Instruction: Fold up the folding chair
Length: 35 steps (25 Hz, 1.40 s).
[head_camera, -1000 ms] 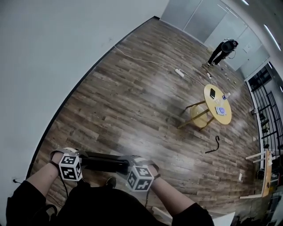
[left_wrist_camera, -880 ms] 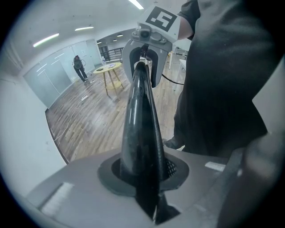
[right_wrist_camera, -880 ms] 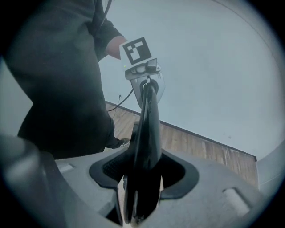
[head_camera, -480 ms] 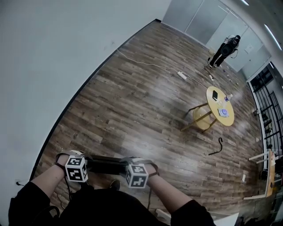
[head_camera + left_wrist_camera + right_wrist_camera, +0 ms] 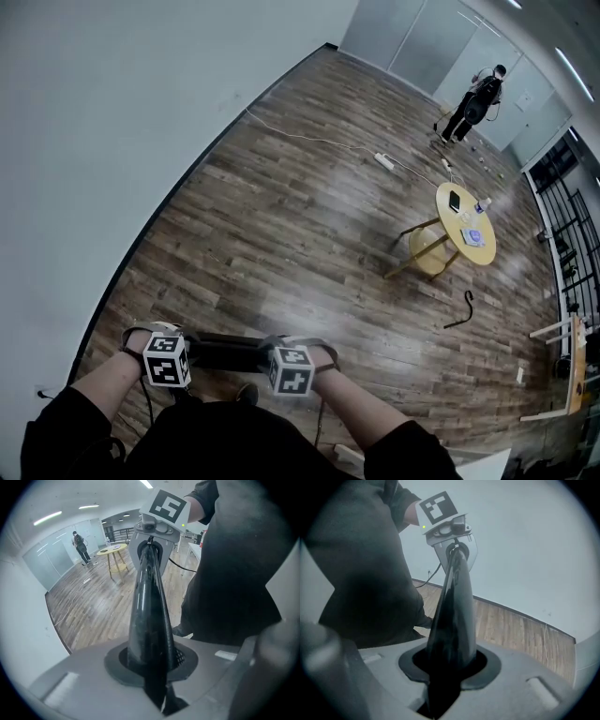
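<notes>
floor (image 5: 300, 216): brown wood planks | wall (image 5: 112, 112): plain pale, 9 o'clock | round table (image 5: 466, 225): 2 o'clock | glass partition (image 5: 422, 42): 1 o'clock | ceiling light strips (image 5: 571, 67): 1 o'clock

I'm in a big, bare office-like hall: plank floor (image 5: 281, 216), plain white wall (image 5: 112, 112), glass partitions (image 5: 427, 47), strip lights (image 5: 573, 69), power strip (image 5: 382, 160) trailing cable.
</notes>
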Motion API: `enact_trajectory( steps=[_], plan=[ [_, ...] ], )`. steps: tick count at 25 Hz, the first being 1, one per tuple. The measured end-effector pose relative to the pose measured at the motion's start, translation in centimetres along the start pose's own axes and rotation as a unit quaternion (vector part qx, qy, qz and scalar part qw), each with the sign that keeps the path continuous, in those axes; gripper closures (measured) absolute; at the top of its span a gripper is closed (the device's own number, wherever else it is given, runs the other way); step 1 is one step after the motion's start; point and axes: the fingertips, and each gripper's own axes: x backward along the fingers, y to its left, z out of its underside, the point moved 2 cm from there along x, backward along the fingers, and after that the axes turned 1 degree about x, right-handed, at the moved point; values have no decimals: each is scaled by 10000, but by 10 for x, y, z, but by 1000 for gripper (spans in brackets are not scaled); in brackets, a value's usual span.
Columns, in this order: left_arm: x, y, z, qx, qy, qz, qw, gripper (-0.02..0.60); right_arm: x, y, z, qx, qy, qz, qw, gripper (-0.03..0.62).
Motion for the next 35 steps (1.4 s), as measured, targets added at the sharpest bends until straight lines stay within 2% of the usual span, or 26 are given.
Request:
enact_trajectory(
  steps=[7,14,21,30,35],
  plan=[
    [-2,-3,-1,-28,61,-91,9999,529,-2,2,3,147,38,202,9997,530],
    [0,0,0,-59,160,-139,9998,532,-1,-1,0,201,77,252,9995,537],
    [-1,11,1,-10,179,-213,9996,535,-5,-15,3,24,142,311,9994,543],
    [4,28,1,212,248,-233,9992,538,-2,-37,0,374,229,201,9988,546],
    [11,37,4,348,234,-151,9990,538,2,-51,-7,395,222,94,9989,548]
  ],
)
